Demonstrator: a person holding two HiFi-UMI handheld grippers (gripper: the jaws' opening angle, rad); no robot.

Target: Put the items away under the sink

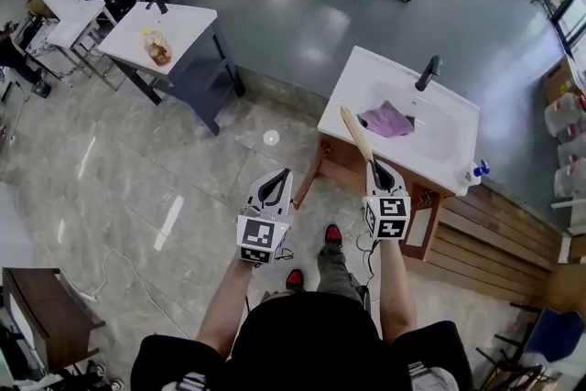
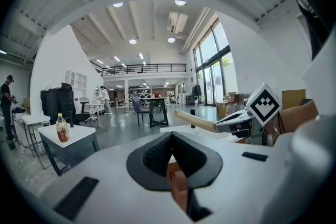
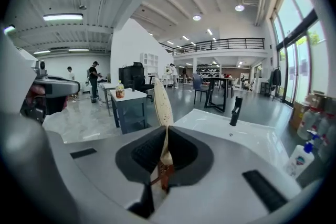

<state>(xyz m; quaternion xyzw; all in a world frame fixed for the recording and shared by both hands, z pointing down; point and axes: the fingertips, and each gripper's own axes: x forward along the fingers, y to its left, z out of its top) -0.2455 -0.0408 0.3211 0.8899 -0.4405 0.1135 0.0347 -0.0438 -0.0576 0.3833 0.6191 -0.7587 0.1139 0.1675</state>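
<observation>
My right gripper (image 1: 374,166) is shut on the lower end of a pale wooden spatula (image 1: 355,133), which slants up and to the left over the front of the white sink (image 1: 453,110). In the right gripper view the spatula's blade (image 3: 162,100) stands up from between the jaws. A purple cloth (image 1: 386,119) lies in the basin below the black faucet (image 1: 428,71). My left gripper (image 1: 279,175) hangs to the left of the wooden sink cabinet (image 1: 341,162), shut with nothing in it. The left gripper view shows the right gripper with the spatula (image 2: 195,119) off to its right.
A white-and-blue spray bottle (image 1: 473,171) stands at the sink's near right corner. A white table (image 1: 179,27) with a drink bottle (image 1: 157,47) stands at the far left. Clear jugs (image 1: 568,114) and wooden slats (image 1: 494,238) are on the right.
</observation>
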